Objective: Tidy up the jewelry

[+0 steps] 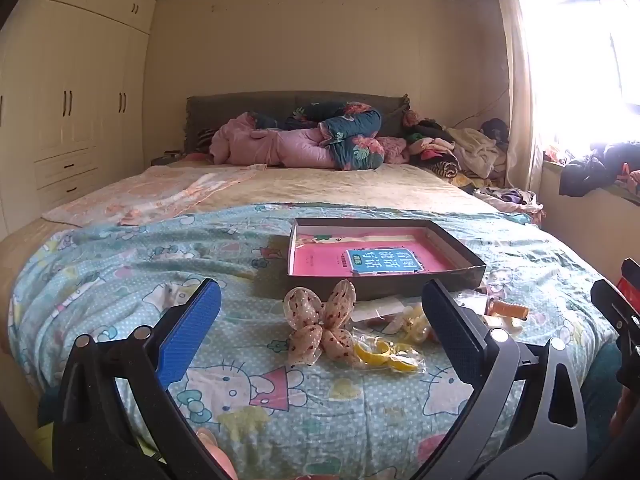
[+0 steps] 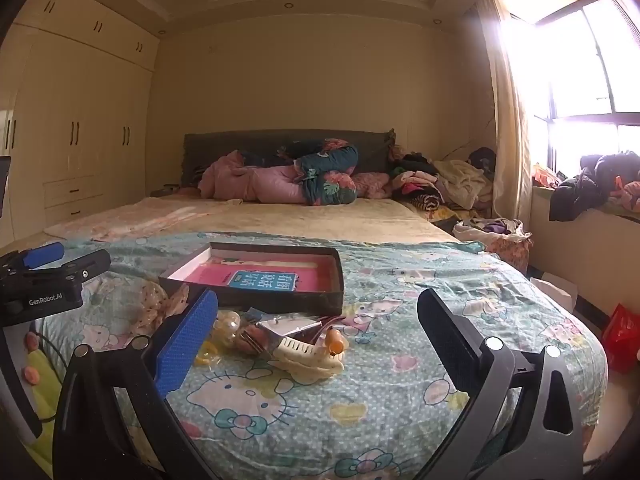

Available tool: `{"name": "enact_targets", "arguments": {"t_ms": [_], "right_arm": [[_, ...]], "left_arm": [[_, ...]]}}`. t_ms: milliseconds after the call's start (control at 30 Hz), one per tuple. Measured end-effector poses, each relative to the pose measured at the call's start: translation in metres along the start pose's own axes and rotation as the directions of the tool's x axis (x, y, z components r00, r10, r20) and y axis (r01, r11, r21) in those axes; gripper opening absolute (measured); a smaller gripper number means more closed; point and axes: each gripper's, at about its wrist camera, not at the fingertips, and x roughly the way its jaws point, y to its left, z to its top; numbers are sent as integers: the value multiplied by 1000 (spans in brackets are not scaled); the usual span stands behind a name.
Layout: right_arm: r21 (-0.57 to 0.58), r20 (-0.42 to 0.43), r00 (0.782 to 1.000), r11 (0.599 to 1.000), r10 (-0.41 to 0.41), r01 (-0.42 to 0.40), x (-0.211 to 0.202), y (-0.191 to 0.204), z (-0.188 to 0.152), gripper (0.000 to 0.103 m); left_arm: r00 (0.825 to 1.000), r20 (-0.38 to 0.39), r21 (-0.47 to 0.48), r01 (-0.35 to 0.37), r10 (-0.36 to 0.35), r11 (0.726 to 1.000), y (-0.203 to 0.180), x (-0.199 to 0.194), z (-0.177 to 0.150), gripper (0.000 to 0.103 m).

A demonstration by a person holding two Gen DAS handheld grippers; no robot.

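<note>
Jewelry (image 1: pixel 384 344) heaped on bedspread (image 1: pixel 240 400) just in front of shallow box (image 1: pixel 468 276), nothing moved in yet. Left gripper (image 1: pixel 320 340) and right gripper (image 2: pixel 316 340) both spread wide, empty. Likely to slip: crinkly plastic bag (image 1: pixel 390 354) and tangled pieces dragging neighbours along.

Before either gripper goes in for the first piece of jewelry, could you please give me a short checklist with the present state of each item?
1. Left gripper jaws wide and holding nothing: ok.
2. Right gripper jaws wide and holding nothing: ok.
3. Shallow box lies open on the bedspread, with a pink book inside: ok.
4. Fabric bow lies free in front of the box, within the left jaws' line: ok.
5. Pieces separable: yellow rings sit in a clear bag and the cream hair clip touches a tangled heap: not ok.
6. Every item in the heap identified: cannot tell.
</note>
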Motion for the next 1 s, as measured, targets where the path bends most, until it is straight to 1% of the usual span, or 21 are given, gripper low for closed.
{"name": "enact_targets", "arguments": {"t_ms": [100,133,300,333,433,467,1000], "right_arm": [[-7,5,1000,1000,4,-4,-2,1,0,97],[-10,8,1000,1000,6,-6,-3,1,0,97],[-10,8,1000,1000,4,-3,2,0,0,97],[-10,8,1000,1000,5,-5,3,0,-1,97],[-12,9,1000,1000,8,-8,5,-3,-2,97],[-15,15,1000,1000,-2,2,0,4,0,97],[-14,13,1000,1000,7,-7,-1,3,1,97]], "left_arm": [[1000,-5,-2,2,-2,1000,0,1,-1,92],[1000,-4,0,2,-2,1000,0,-1,6,92],[1000,0,-2,0,0,1000,-1,-4,14,92],[1000,10,-3,2,-2,1000,0,-2,8,92],[1000,5,-7,4,-4,1000,1,-1,11,92],[1000,14,0,7,-7,1000,1,-3,5,92],[1000,16,1,10,-10,1000,0,-4,4,92]]}}
